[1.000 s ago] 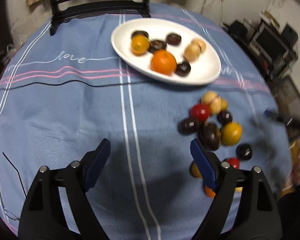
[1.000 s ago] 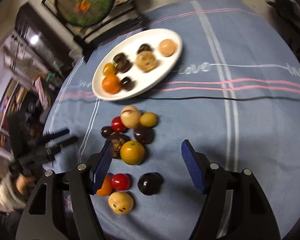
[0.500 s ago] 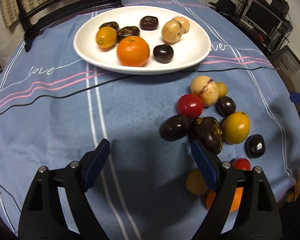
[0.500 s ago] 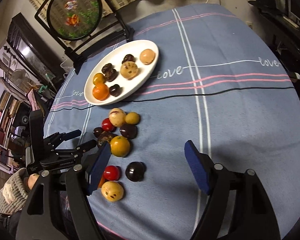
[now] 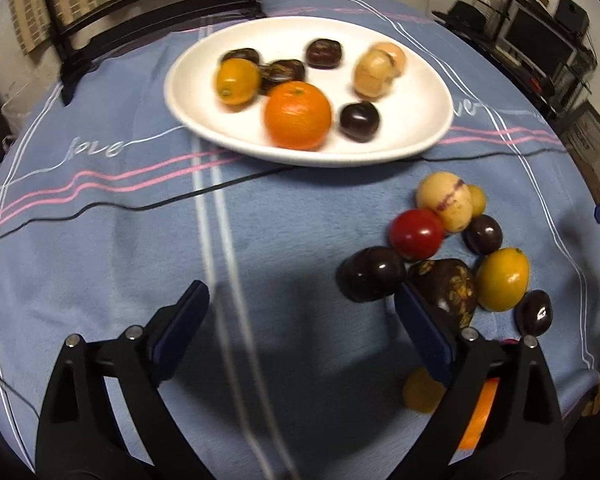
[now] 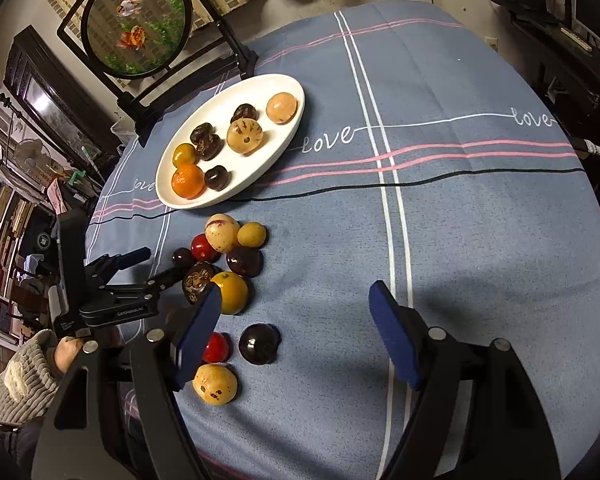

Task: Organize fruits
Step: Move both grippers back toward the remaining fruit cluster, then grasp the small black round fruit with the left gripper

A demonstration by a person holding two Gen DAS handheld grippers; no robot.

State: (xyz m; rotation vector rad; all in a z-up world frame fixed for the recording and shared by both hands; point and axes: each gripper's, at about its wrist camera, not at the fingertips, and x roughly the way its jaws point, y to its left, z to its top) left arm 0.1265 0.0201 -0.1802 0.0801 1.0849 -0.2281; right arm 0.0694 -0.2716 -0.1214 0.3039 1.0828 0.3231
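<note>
1. Left tool (image 5: 300, 320) spread, empty, low over the desk (image 5: 100, 264).
2. Right tool (image 6: 296, 320) spread, empty.
3. Loose fruits (image 6: 224, 264) clustered on the cloth beside the white plate (image 6: 288, 136).
4. Dark glossy fruit (image 5: 370, 280) just off the left tool's right finger: likely light, smooth, prone to roll. Pinch across its widest middle, gently.

Wide bare tablecloth (image 6: 480, 240) on the right gives a gripper room to pass. On the left, loose fruit (image 6: 228, 264) crowds the near edge just beside the white plate (image 6: 288, 136); a framed fish panel (image 6: 140, 24) blocks the far-left corner.
</note>
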